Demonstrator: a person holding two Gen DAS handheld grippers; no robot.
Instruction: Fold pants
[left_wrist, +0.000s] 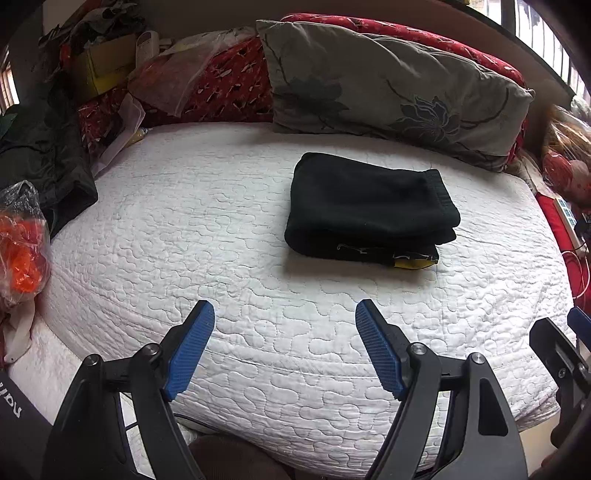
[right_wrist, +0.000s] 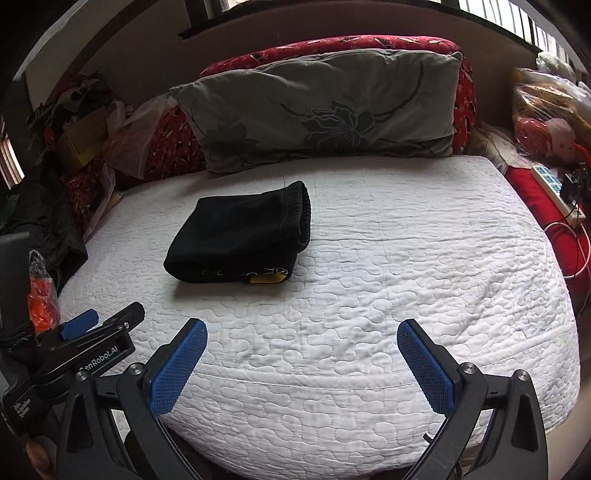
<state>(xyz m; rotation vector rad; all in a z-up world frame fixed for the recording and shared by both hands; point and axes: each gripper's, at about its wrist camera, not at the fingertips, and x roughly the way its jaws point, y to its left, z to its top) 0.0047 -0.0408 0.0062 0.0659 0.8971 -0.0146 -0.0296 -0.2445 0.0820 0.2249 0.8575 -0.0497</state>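
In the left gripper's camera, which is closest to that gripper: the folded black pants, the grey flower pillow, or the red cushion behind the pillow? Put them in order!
From the open left gripper:
1. Folded black pants, lying on the white quilt, a bit to the right.
2. Grey flower pillow, propped at the bed's far end.
3. Red cushion, peeking out behind the pillow.

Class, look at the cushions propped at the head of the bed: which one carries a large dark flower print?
The grey pillow in front; the red cushions behind and beside it show only small pale markings.
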